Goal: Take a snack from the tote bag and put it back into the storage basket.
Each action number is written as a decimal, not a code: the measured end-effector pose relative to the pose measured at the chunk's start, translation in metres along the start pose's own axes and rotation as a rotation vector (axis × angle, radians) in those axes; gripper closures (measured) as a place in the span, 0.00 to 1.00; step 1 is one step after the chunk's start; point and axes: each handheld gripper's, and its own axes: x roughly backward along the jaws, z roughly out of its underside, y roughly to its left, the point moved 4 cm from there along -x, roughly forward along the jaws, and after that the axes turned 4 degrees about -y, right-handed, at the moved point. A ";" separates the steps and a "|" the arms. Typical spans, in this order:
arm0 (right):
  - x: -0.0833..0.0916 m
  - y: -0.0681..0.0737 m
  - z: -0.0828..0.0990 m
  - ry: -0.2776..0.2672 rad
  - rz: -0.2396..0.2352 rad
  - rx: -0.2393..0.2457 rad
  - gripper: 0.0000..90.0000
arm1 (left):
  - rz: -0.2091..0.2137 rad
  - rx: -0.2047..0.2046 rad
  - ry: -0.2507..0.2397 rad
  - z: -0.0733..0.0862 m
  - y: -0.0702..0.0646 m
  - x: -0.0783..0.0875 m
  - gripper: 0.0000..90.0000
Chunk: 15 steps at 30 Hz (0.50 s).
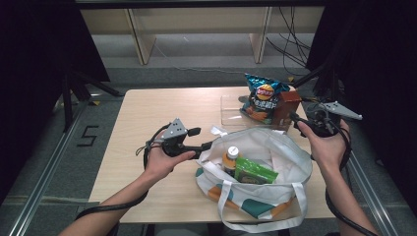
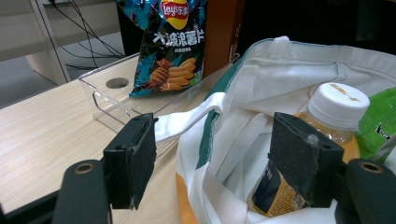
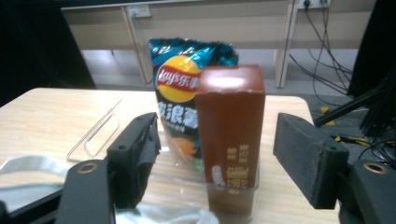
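A white tote bag (image 1: pixel 282 147) with teal and orange trim lies open on the wooden table (image 1: pixel 147 113). Inside it stand a bottle of orange drink with a white cap (image 1: pixel 231 156) and a green packet (image 1: pixel 253 173). My left gripper (image 1: pixel 207 146) is at the bag's left rim. Its jaws stand wide apart in the left gripper view (image 2: pixel 210 154), with the bag's rim (image 2: pixel 233 107) loose between them and the bottle (image 2: pixel 338 105) just beyond. My right gripper (image 1: pixel 296 120) is open around a tall brown box (image 3: pixel 229 121), with a gap on each side (image 3: pixel 217 154).
The brown box (image 1: pixel 287 104) and a blue bag of crisps (image 1: pixel 263 98) stand in a clear plastic tray (image 1: pixel 230 112) at the back right of the table. Shelving legs and cables lie beyond the far edge. The left half of the table is bare wood.
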 end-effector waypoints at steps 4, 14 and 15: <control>0.008 0.005 0.004 0.004 -0.031 0.007 0.42 | -0.001 0.002 -0.002 0.000 0.000 0.001 0.34; 0.026 0.018 0.007 0.019 -0.115 0.044 0.51 | 0.002 0.002 0.000 0.000 -0.001 0.000 0.34; 0.028 0.020 0.008 0.021 -0.116 0.036 0.51 | 0.002 0.003 0.000 0.001 -0.001 0.000 0.34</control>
